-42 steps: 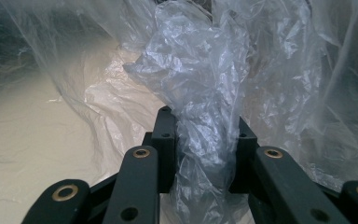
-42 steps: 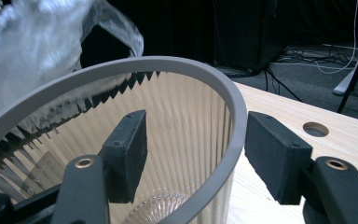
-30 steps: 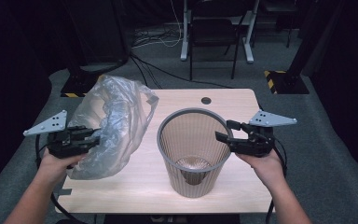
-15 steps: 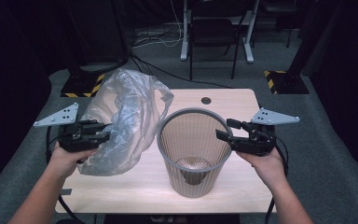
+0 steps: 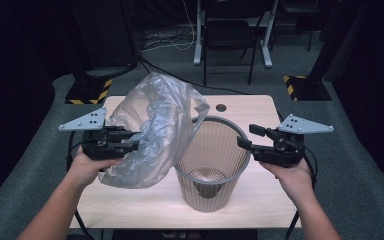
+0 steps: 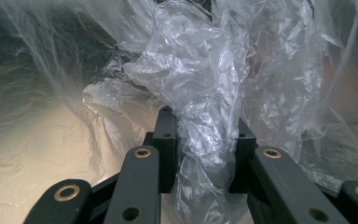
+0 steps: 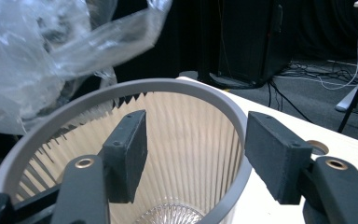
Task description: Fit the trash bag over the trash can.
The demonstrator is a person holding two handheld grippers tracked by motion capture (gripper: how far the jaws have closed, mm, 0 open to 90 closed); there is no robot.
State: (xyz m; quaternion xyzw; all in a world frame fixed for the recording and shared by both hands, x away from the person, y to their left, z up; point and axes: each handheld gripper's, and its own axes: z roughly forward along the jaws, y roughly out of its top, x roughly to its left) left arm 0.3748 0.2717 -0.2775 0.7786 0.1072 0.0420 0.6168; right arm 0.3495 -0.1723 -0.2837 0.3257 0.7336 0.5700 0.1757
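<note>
With my left tool (image 5: 130,142) clamped on the crinkled clear plastic bag (image 5: 155,125) at nine o'clock and my right tool (image 5: 246,138) gaping astride the grey slatted wastebasket (image 5: 212,170) rim, I judged it best to pinch that rim before draping the bag.

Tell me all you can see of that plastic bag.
The bag is clear, thin, crinkled plastic, bunched and billowing. The left tongs pinch a gathered fold of it and hold it up over the table's left side, its right edge reaching the rim of the bin. Whether its bottom touches the table is unclear.
</note>
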